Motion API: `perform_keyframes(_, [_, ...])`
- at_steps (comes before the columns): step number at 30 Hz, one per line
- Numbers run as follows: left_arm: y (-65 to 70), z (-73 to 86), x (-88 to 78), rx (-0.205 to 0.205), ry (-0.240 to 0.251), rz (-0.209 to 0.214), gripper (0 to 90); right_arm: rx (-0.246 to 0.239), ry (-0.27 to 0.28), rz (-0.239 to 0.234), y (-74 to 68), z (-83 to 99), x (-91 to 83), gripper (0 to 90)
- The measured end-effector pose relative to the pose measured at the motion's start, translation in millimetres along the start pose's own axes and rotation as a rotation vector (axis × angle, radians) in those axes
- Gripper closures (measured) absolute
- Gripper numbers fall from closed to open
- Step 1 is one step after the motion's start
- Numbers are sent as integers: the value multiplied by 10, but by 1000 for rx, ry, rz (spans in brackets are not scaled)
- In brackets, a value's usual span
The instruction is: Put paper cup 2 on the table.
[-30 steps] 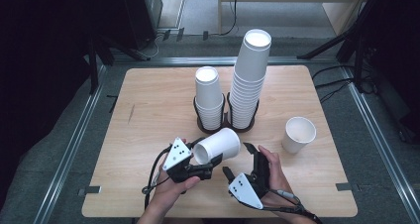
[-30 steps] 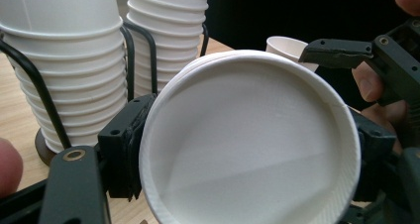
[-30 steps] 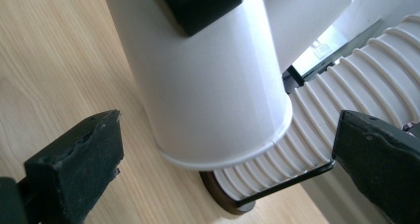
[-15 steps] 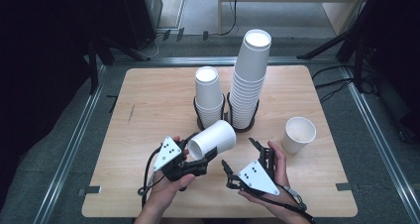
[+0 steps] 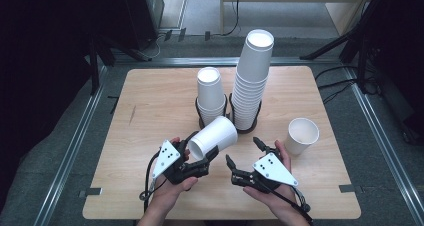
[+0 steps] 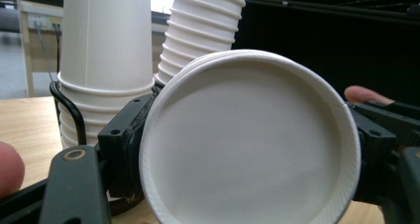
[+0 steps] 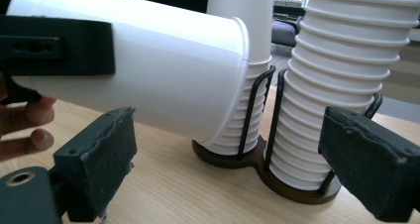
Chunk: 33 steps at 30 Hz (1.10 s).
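Near the front of the tabletop (image 5: 150, 101), the left claw (image 5: 202, 158) squeezes a white cup (image 5: 214, 137) lying sideways above the wood, so the empty right claw (image 5: 245, 158), whose jaws have just been closing, can maybe grab it.

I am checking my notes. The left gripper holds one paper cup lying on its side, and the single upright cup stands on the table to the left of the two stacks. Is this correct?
Not quite. The single upright cup stands to the right of the two stacks, as the high view shows. The rest is right: the left gripper holds a paper cup lying on its side.
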<state>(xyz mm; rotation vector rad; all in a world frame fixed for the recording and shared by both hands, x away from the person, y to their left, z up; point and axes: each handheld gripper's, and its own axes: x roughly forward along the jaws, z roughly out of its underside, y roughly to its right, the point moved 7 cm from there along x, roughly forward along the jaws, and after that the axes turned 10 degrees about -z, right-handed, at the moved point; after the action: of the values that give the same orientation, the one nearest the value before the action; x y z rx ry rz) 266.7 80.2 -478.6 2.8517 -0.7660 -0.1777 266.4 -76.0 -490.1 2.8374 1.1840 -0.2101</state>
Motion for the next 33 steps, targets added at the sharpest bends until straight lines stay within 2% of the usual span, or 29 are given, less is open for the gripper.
perform_keyframes(3, [11,8,3,-28,7,16,225,64,20,-3,29,-20,-4,88])
perform_keyframes(9, [55,24,11,-19,27,13,225,207,66,33,125,-26,-21,87])
perform_keyframes(11, [65,23,8,-14,41,11,225,269,80,23,139,-35,-38,87])
perform_keyframes(18, [64,35,13,-27,62,-4,225,419,112,-45,83,-78,-63,53])
perform_keyframes(21, [67,27,9,-33,77,-10,225,524,135,-105,38,-103,-66,31])
perform_keyframes(24, [75,19,-2,-35,93,-9,225,624,153,-146,16,-118,-67,26])
perform_keyframes(25, [78,18,-4,-34,96,-9,225,673,164,-159,11,-122,-66,25])
perform_keyframes(30, [94,24,-8,-42,111,-6,225,855,188,-192,-28,-131,-46,10])
perform_keyframes(33, [97,29,-9,-39,114,-8,225,943,207,-200,-17,-161,-46,0])
